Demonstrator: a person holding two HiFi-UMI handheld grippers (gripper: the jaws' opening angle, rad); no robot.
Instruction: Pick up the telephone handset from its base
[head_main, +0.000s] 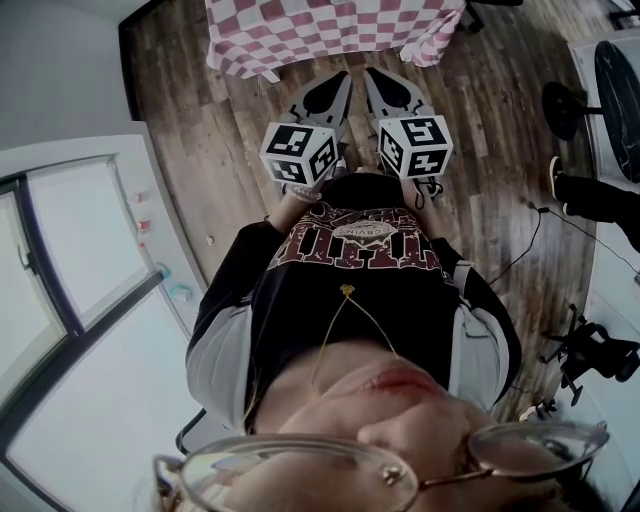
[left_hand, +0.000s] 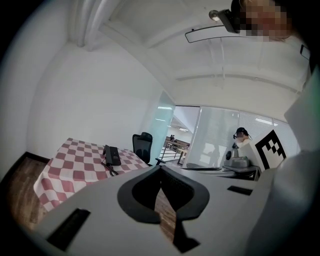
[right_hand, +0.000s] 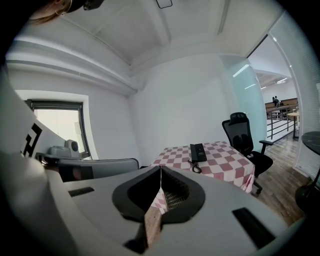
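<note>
Left gripper (left_hand: 160, 167): jaws pressed together, nothing between; right gripper (right_hand: 160, 167): jaws pressed together, nothing between; black telephone (right_hand: 197, 152): lying on checked tablecloth (right_hand: 226, 163), well apart from both grippers.

We see the telephone (right_hand: 198, 152) as a flat, black, oblong unit lying on the red-and-white checked cloth (right_hand: 220, 162) that covers the surface, set toward the middle of the top with its long side running away from us. It is too small for us to tell the handset from the base, though nothing appears lifted off the unit. A dark cord (right_hand: 194, 167) loops out of its near end onto the cloth, and from the left tool's view the same telephone (left_hand: 111, 155) lies flat with that cord (left_hand: 110, 169) trailing toward the front edge.
</note>
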